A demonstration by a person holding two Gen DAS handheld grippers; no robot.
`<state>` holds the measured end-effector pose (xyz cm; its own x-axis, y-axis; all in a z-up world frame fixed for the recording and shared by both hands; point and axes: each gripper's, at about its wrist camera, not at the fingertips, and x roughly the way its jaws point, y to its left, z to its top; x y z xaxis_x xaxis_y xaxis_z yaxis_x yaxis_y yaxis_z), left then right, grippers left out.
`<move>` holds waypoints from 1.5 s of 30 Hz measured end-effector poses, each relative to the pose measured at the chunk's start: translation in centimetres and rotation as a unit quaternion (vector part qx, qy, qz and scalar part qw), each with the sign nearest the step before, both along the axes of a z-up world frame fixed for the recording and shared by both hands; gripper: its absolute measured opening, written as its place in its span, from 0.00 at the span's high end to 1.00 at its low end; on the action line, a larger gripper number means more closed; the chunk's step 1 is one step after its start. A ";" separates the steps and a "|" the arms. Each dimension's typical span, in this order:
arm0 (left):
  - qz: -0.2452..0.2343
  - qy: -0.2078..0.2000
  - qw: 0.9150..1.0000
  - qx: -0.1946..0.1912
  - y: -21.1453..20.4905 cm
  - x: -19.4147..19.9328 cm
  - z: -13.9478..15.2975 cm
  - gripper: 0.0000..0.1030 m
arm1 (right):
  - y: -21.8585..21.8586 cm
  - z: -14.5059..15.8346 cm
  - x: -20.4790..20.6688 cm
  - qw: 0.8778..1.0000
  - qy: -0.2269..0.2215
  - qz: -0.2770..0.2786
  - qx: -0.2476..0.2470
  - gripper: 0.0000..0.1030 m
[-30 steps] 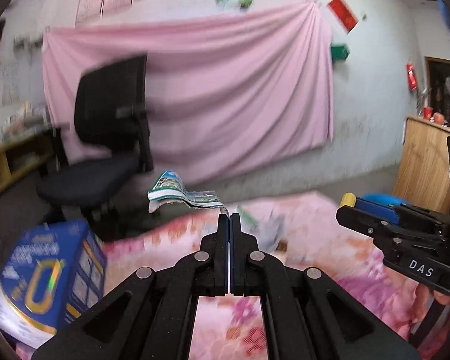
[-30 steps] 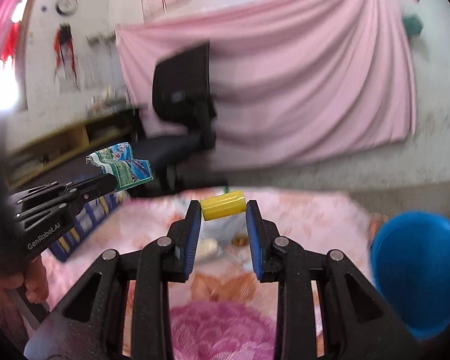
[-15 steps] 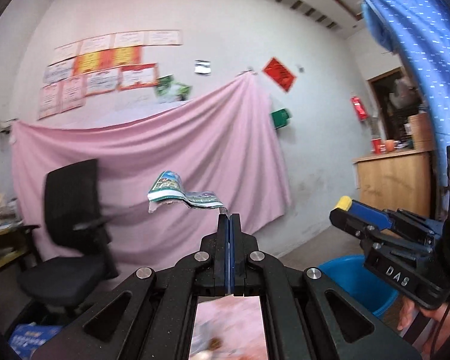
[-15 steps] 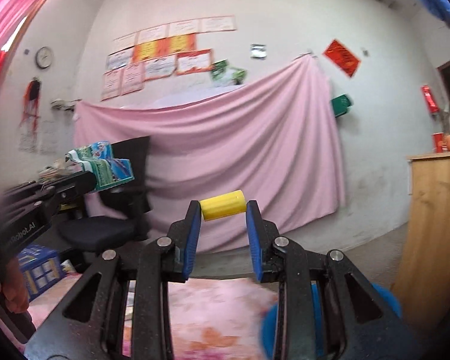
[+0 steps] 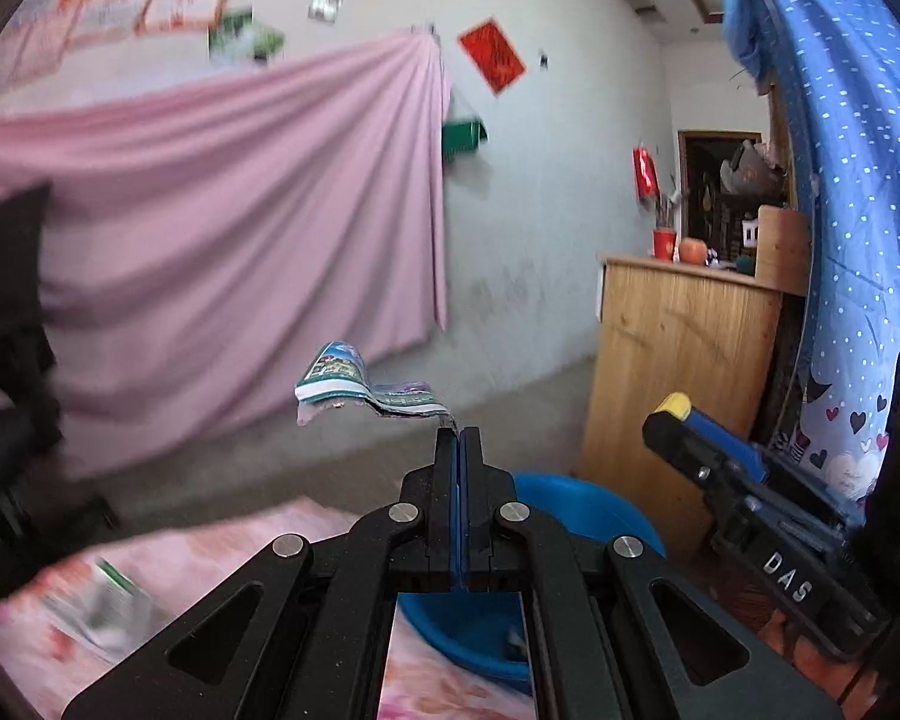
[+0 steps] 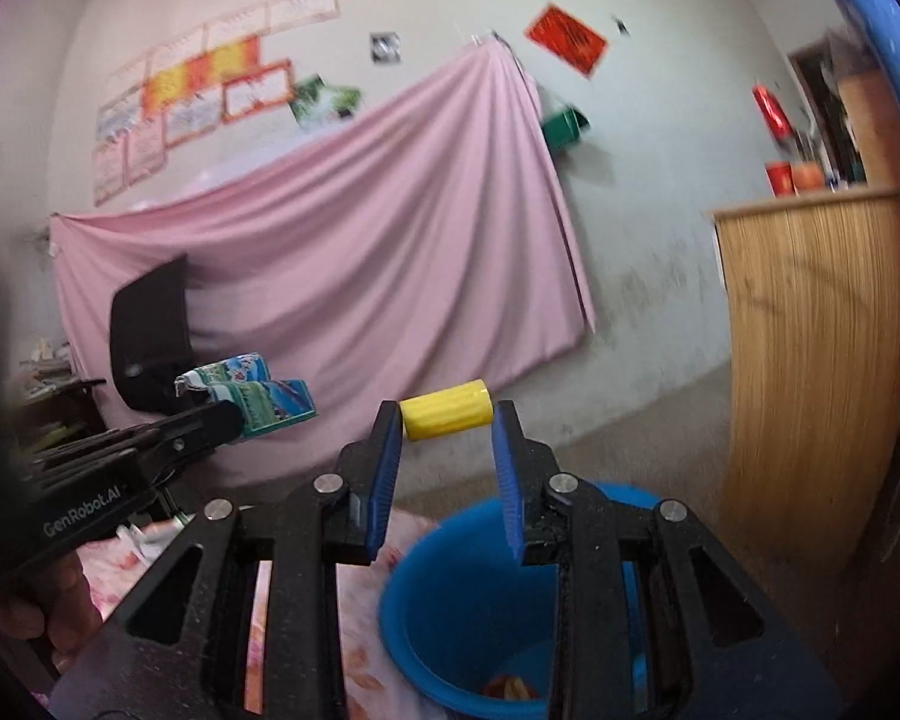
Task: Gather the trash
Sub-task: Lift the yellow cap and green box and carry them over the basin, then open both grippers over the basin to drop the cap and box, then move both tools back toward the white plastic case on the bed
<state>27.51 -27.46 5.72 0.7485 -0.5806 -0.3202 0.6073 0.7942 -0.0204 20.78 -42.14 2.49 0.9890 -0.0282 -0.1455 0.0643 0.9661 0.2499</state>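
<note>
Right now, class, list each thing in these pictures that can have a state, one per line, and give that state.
Left tongs: shut, pinching the wrapper by one edge.
Wrapper: crumpled, held in the air.
Right tongs: shut on the yellow cylinder's two ends.
Yellow cylinder: lying crosswise, lifted above the bucket.
Blue bucket: upright, open, some trash at the bottom.
Pink cloth: hung on the wall, draped in folds.
</note>
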 end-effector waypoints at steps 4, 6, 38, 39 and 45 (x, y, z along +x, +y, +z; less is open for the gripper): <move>-0.009 0.063 0.998 0.003 -1.7 2.2 -0.5 1.00 | -1.5 -1.9 1.5 0.998 0.058 -0.001 0.025 0.48; -0.017 0.095 0.995 0.008 -2.4 3.3 -1.0 1.00 | -2.3 -3.0 2.4 0.995 0.086 0.006 0.052 0.48; 0.054 0.148 0.987 -0.008 2.5 4.9 -1.8 0.52 | -2.5 -3.0 3.8 0.991 0.126 -0.004 0.052 0.13; 0.063 0.138 0.988 -0.014 3.4 4.6 -1.5 0.46 | -1.9 -2.6 3.7 0.992 0.118 -0.003 0.048 0.09; 0.126 0.074 0.987 -0.062 9.6 2.3 0.2 0.03 | 0.8 -0.1 2.8 0.997 0.053 0.020 0.046 0.00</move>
